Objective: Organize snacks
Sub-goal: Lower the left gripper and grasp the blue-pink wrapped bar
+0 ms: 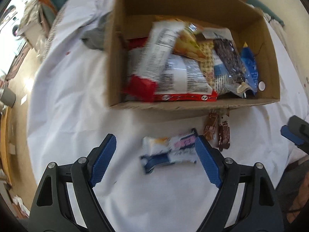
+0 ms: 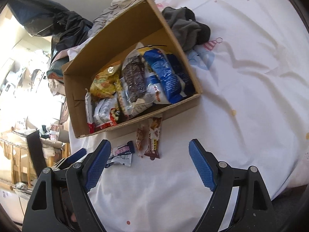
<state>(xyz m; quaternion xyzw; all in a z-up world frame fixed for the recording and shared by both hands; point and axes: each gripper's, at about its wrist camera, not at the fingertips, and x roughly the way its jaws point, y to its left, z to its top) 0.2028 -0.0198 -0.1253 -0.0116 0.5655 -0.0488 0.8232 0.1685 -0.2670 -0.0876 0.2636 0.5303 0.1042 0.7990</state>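
Note:
A cardboard box (image 1: 193, 106) full of snack packets sits on a white sheet; it also shows in the right wrist view (image 2: 115, 44). In front of it lie a white, blue and pink packet (image 1: 170, 151) (image 2: 121, 153), a brown bar (image 1: 224, 133) (image 2: 153, 137) and a small orange-brown packet (image 1: 211, 126) (image 2: 140, 139). My left gripper (image 1: 155, 148) is open above the sheet, its right finger beside the white-blue packet. My right gripper (image 2: 149, 154) is open and empty, just short of the brown bar. Its tip shows in the left wrist view (image 1: 293, 133).
A grey garment (image 2: 185, 29) lies beside the box on the sheet (image 2: 251, 77). Dark bags and clothes (image 2: 63, 25) are heaped behind the box. The bed edge drops to a wooden floor (image 1: 19, 116) and cluttered shelves on the left.

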